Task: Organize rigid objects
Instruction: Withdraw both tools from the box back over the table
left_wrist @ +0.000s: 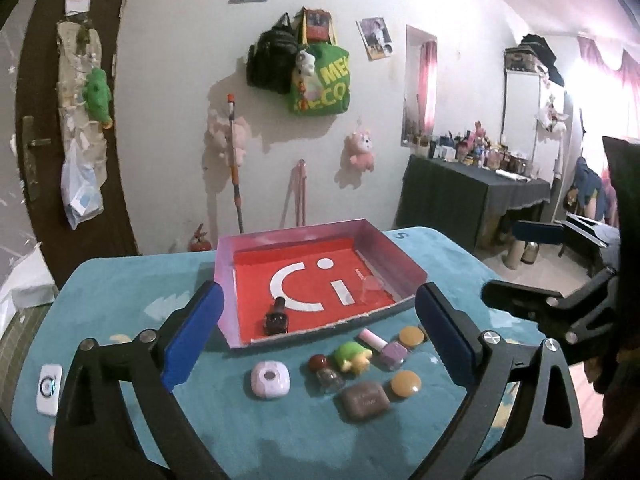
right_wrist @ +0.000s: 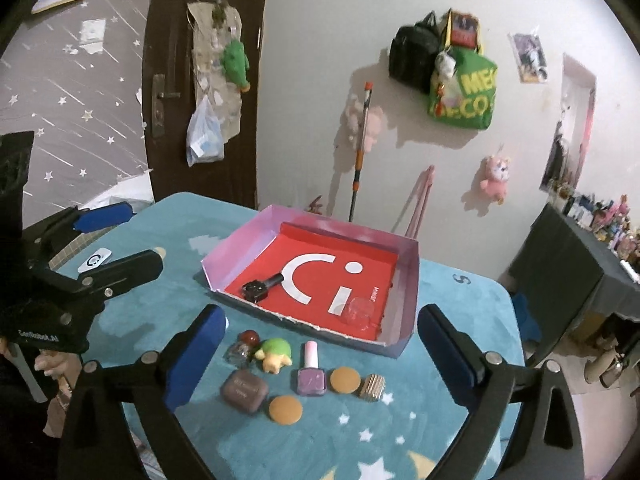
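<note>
Teal cloth: covers the desk (left_wrist: 120,292) that carries everything.
Left gripper (left_wrist: 316,332): jaws wide apart, nothing between the pads, held above the desk short of the tray.
Tray (left_wrist: 256,242): red floor, pinkish walls; a dark bottle (left_wrist: 275,317) lies inside at its near left, a clear cup (left_wrist: 371,289) at its near right.
Loose items: lilac case (left_wrist: 269,380), green turtle (left_wrist: 352,355), purple polish bottle (right_wrist: 311,372), brown case (left_wrist: 365,400), two orange discs (right_wrist: 285,409) all lie just in front of the tray.
Right gripper (right_wrist: 320,340): jaws wide apart, empty, before the tray.
</note>
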